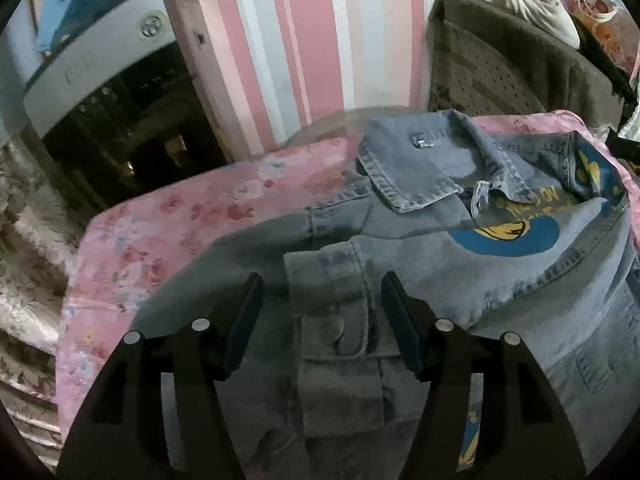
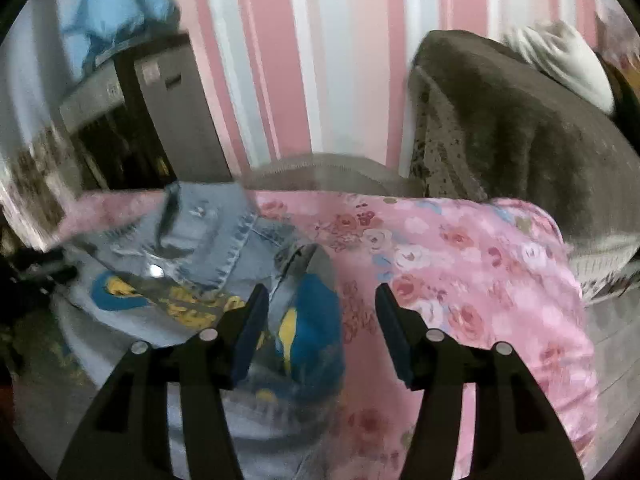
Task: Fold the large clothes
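— Jacket first: where does it lie?

— Faded blue denim jacket (image 1: 460, 264) with a blue and yellow print lies on the pink flowered cloth (image 1: 168, 232). Its cuffed sleeve (image 1: 336, 320) runs from near to far, between the fingers of my left gripper (image 1: 322, 320), which stands wide and holds nothing.

— And the right one?

— My right gripper (image 2: 320, 328) is also wide and empty, at the jacket's right edge. I judge the left is better placed for the sleeve.

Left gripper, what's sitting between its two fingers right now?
In the left wrist view, the denim jacket's folded sleeve cuff lies between the open left gripper's fingers, unpinched.
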### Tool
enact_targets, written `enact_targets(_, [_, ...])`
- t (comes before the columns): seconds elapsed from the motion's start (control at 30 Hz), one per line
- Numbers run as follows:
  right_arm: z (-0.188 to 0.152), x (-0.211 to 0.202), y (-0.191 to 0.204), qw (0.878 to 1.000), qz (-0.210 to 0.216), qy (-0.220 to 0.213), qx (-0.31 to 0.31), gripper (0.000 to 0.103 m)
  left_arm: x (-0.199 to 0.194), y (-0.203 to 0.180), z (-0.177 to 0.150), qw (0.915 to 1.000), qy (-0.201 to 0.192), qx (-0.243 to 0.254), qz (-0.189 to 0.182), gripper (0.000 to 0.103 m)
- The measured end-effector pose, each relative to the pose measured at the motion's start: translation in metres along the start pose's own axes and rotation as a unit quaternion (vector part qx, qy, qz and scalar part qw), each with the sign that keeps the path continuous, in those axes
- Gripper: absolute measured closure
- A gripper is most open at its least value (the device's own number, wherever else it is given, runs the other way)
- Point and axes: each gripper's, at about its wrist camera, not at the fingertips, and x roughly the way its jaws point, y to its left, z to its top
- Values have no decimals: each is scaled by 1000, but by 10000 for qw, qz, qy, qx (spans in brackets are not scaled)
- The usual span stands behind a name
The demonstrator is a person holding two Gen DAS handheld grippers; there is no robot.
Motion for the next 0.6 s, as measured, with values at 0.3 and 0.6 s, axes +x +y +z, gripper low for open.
enact_targets(0.3, [-1, 28, 4, 9998, 23, 178, -38, 92, 6, -9, 11, 9999, 37, 21, -149, 86])
enact_targets(0.6, [6, 48, -1, 9985, 177, 96, 513, 89, -12, 45, 3, 9972, -362, -647, -47, 86])
